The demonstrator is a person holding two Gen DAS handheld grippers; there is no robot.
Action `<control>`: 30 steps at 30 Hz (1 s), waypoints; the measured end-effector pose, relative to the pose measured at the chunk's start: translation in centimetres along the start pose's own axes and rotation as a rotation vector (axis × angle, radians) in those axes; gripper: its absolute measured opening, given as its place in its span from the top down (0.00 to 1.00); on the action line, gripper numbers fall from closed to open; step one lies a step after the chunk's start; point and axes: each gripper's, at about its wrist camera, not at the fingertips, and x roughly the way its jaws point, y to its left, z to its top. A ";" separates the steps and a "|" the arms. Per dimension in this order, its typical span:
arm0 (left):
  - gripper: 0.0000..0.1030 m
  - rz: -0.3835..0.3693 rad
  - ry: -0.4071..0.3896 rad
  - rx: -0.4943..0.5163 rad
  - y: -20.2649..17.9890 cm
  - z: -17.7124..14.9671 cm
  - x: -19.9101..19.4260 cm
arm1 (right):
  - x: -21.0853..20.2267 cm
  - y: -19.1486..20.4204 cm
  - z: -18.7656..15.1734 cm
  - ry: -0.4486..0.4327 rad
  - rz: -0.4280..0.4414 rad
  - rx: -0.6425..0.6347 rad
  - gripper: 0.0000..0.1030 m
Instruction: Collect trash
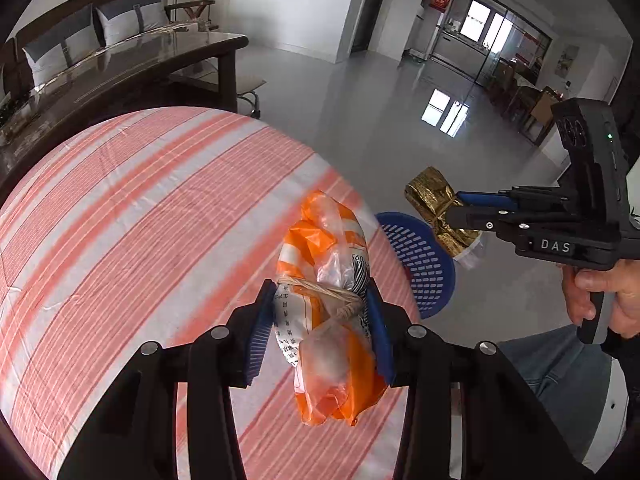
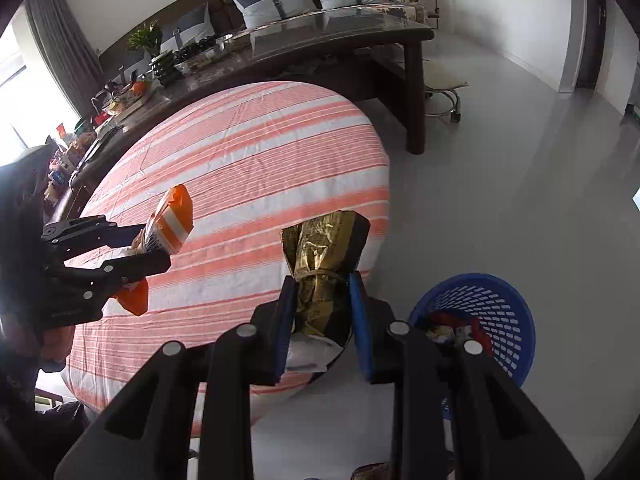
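An orange-and-white plastic wrapper (image 1: pixel 328 312), bound round its middle with pale twine, is gripped by the left gripper (image 1: pixel 320 320), both blue pads (image 1: pixel 262 332) pressed flat against its sides. The bundle is held up above the striped tablecloth (image 1: pixel 140 220), clear of the fabric, close to the table's edge on the basket side. In the right wrist view the same wrapper (image 2: pixel 168 224) is seen sticking out at both ends of the left gripper (image 2: pixel 148 248), over the cloth (image 2: pixel 260 160).

A crumpled gold foil packet (image 2: pixel 320 264), also tied with twine, is clamped between the pads (image 2: pixel 286 320) of the right gripper (image 2: pixel 322 316); its top flares out above the fingers, and white paper shows beneath it. From the left wrist the gold packet (image 1: pixel 432 200) is seen carried in the right gripper (image 1: pixel 452 208) out past the table's rim, above the floor and roughly over the blue basket (image 1: pixel 420 260). A hand (image 1: pixel 600 296) is wrapped round that gripper's handle.

The blue perforated basket (image 2: pixel 492 320) stands on the grey floor just beside the table, below its edge, with red and pale scraps already lying inside it. Beyond the table, a long dark wooden counter (image 2: pixel 320 44) is seen, with cushions behind it.
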 end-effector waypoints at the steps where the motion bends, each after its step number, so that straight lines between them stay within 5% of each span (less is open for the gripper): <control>1: 0.58 -0.026 0.006 0.015 -1.8 0.5 0.9 | -0.3 -1.9 -0.6 -0.001 -0.023 0.033 0.74; 9: 0.58 -0.149 0.103 0.071 -13.0 2.6 11.2 | 1.5 -14.3 -5.7 0.000 -0.109 0.253 0.74; 19: 0.56 -0.103 0.197 0.047 -14.9 3.3 25.9 | 8.9 -23.3 -10.2 0.020 -0.087 0.460 0.74; 21: 0.51 -0.085 0.199 0.033 -14.6 3.4 27.9 | 10.1 -24.6 -11.3 0.020 -0.066 0.504 0.70; 23: 0.35 -0.076 0.193 0.004 -14.0 3.6 29.0 | 10.9 -25.5 -12.2 0.020 -0.042 0.549 0.46; 26: 0.25 -0.060 0.145 -0.013 -13.6 3.6 28.1 | 10.3 -26.2 -13.1 0.000 -0.045 0.591 0.29; 30: 0.18 0.002 0.038 0.048 -14.7 3.8 24.4 | 8.0 -27.0 -12.6 -0.032 -0.085 0.622 0.20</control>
